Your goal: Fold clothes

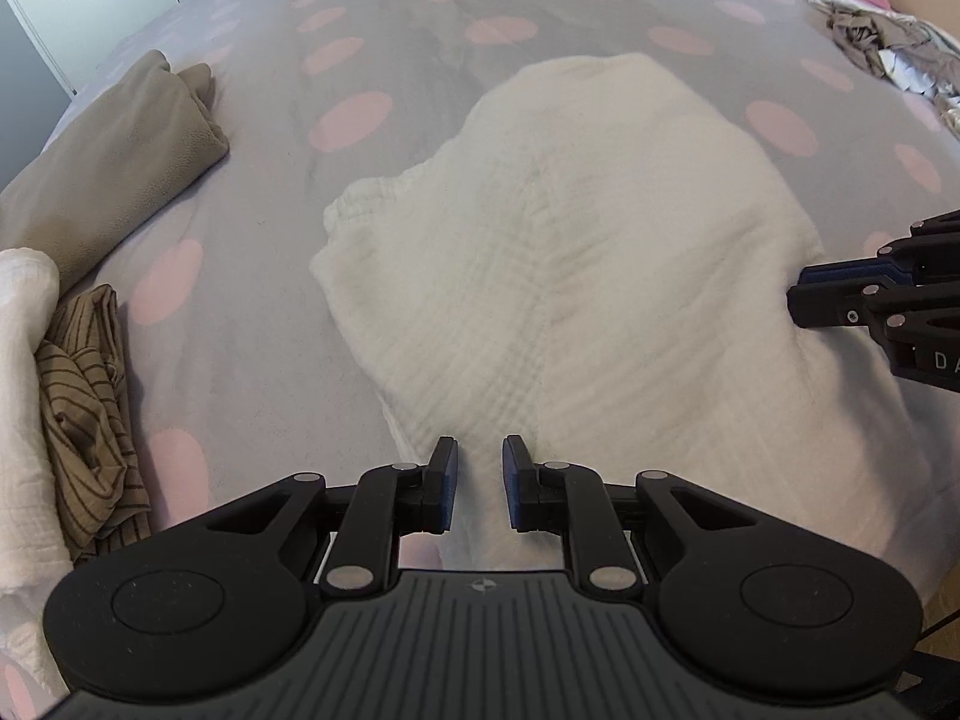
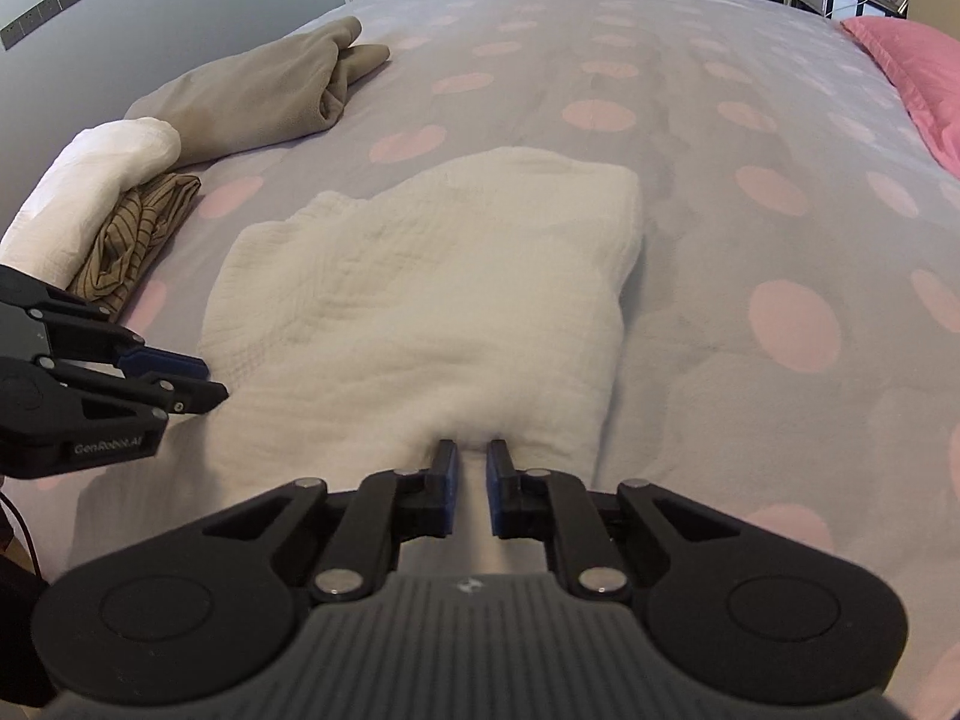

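Cream crinkled garment (image 1: 570,252) spread flat on the bed (image 1: 372,48), straight ahead of both pairs of fingers, covered by a grey sheet with pink dots. Left gripper (image 1: 480,450) low over the garment's near edge, fingers (image 1: 447,468) spread a little, nothing between them but cloth lying beneath. Right gripper (image 2: 470,450) at the garment's near hem, fingers (image 2: 495,468) parted by a narrow gap, tips touching the fabric; hard to tell whether any cloth is pinched. Readable on the left gripper's body in the right wrist view: "GenRobot.AI". Readable on the right gripper's body in the left wrist view: only "DA", the rest cut off. Left of the fingers: folded beige cloth (image 2: 264,90), white rolled cloth (image 2: 102,180), and striped brown garment (image 2: 138,234) touching it. Far right of the fingers: pink pillow (image 2: 918,78).
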`<state>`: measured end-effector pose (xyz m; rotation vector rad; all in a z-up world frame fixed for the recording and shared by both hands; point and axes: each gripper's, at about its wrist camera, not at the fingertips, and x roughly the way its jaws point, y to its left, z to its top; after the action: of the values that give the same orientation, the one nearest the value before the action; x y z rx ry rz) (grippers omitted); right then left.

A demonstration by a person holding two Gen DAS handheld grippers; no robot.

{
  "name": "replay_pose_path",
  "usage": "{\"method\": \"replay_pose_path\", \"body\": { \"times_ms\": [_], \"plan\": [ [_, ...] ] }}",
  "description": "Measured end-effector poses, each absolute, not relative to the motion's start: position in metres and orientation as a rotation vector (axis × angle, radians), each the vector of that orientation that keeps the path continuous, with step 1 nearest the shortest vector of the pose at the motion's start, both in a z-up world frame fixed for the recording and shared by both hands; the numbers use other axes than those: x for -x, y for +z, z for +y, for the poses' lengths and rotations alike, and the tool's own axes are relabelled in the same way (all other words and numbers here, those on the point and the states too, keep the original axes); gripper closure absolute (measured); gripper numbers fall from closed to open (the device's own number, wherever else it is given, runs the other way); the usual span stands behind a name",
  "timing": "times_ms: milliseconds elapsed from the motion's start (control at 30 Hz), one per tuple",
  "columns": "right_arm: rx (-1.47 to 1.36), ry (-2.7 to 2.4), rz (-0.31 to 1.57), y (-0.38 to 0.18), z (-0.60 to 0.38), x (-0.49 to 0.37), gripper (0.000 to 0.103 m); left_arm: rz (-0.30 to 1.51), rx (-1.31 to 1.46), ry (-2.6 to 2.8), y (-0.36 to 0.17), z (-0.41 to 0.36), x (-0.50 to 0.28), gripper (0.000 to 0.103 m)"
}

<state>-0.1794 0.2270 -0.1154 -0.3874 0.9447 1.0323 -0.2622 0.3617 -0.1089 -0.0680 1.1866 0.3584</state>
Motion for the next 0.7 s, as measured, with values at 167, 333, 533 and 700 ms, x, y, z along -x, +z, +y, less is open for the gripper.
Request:
{"method": "replay_pose_path", "body": {
  "times_ms": [167,333,533,700],
  "plan": [
    [0.394,1.055,0.952,-0.131,0.238,0.172,0.092,1.219,0.074,0.38,-0.126,0.378,0.254,0.089],
    [0.417,1.067,0.939,-0.129,0.235,0.175,0.092,1.217,0.107,0.389,-0.124,0.388,0.253,0.089],
    [0.43,1.047,0.883,-0.111,0.217,0.186,0.091,1.171,0.059,0.448,-0.109,0.38,0.264,0.089],
    [0.411,1.05,0.827,-0.092,0.19,0.199,0.09,1.074,0.077,0.435,-0.077,0.37,0.284,0.089]
  ]
}}
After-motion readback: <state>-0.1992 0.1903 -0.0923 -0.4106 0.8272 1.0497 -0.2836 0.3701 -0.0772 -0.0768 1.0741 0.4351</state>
